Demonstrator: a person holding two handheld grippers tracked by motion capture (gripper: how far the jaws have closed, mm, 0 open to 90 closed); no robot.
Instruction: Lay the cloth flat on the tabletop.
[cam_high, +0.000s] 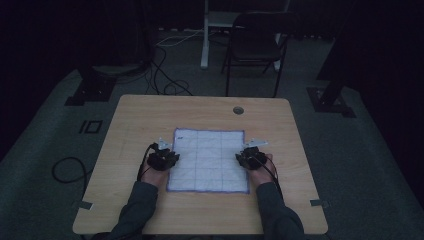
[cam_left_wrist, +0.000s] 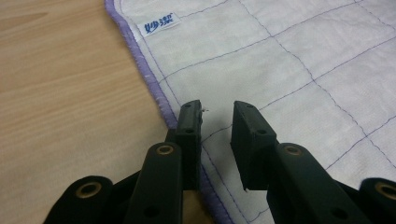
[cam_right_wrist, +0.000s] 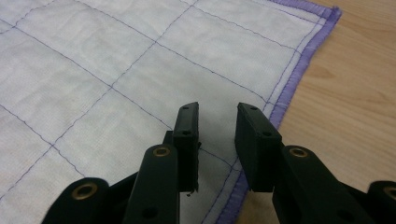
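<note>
A white quilted cloth (cam_high: 209, 160) with a purple hem and a grid of purple stitching lies flat on the wooden table (cam_high: 145, 115). My left gripper (cam_high: 163, 156) hovers at the cloth's left edge. In the left gripper view its jaws stand apart over the cloth (cam_left_wrist: 261, 60) just inside the hem, with nothing between them (cam_left_wrist: 217, 109). My right gripper (cam_high: 251, 156) sits at the cloth's right edge. Seen in the right gripper view, its jaws also stand apart with nothing gripped (cam_right_wrist: 217, 112), above the cloth (cam_right_wrist: 116, 60) near the right hem.
A small white label (cam_left_wrist: 159, 24) is sewn near the cloth's far left corner. A round cable grommet (cam_high: 238, 110) is set in the table's far side. Beyond the table stand a dark folding chair (cam_high: 255, 45) and loose floor cables (cam_high: 165, 80).
</note>
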